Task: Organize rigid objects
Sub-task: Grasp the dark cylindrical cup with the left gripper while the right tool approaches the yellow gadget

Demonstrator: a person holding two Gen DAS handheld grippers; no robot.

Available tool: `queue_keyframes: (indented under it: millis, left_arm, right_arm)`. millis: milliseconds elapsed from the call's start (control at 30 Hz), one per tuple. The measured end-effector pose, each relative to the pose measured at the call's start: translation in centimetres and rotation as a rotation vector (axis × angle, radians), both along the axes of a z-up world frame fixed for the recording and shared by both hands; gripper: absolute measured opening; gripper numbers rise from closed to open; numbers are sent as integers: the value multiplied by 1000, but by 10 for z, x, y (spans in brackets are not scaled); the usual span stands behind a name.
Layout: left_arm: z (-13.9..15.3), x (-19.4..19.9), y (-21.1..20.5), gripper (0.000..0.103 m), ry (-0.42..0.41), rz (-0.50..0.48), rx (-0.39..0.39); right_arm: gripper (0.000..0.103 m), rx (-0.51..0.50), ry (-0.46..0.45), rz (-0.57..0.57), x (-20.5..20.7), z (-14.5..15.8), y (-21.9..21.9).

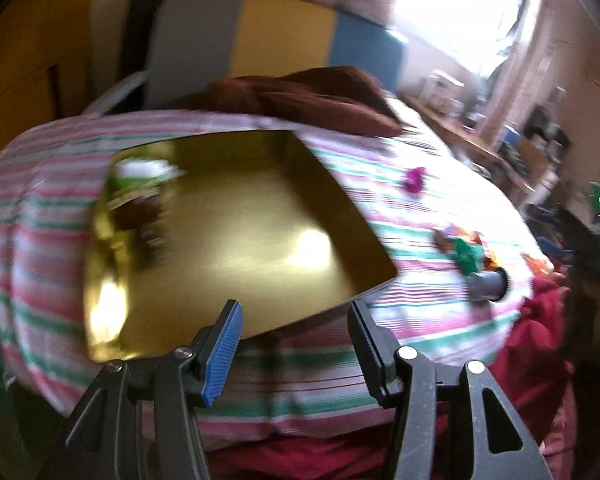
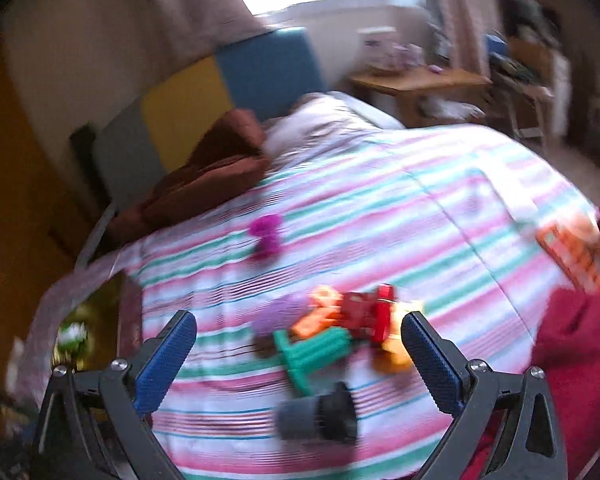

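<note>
A gold tray (image 1: 240, 240) lies on the striped bed, with a green-and-white packet (image 1: 140, 192) at its far left corner. My left gripper (image 1: 296, 348) is open and empty just before the tray's near edge. In the right wrist view a pile of toys lies on the bedspread: a green piece (image 2: 312, 350), a red piece (image 2: 364, 312), orange pieces (image 2: 316, 320), a purple piece (image 2: 276, 312) and a grey-black cylinder (image 2: 316, 414). A magenta toy (image 2: 265, 236) lies farther off. My right gripper (image 2: 300, 356) is open and empty, its fingers either side of the pile.
A brown folded cloth (image 2: 204, 176) lies at the bed's head. A red cloth (image 2: 580, 340) lies at the right edge. An orange box (image 2: 572, 252) lies far right. The tray's corner (image 2: 96, 320) shows at left. A wooden side table (image 2: 416, 84) stands beyond the bed.
</note>
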State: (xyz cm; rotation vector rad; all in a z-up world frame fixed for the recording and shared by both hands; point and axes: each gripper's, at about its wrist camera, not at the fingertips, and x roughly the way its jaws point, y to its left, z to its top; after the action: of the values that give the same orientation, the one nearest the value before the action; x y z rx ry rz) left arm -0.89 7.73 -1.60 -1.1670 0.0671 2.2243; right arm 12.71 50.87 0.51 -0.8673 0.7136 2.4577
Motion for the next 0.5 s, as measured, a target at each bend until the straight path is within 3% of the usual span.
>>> queue_keyframes:
  millis: [167, 267, 367, 467, 500]
  left_arm:
    - [4, 11, 64, 55, -19, -197, -1]
    - [0, 21, 107, 55, -46, -318, -6]
    - [-10, 31, 157, 56, -136, -419, 10]
    - [-23, 40, 201, 84, -236, -467, 35]
    - [-28, 41, 213, 84, -268, -470, 36]
  right_arm:
    - [103, -213, 106, -121, 31, -22, 42]
    - [103, -242, 173, -149, 41, -23, 48]
    - [103, -268, 191, -146, 40, -25, 50]
    - [103, -276, 209, -150, 41, -25, 50]
    - [103, -280, 216, -148, 42, -25, 50]
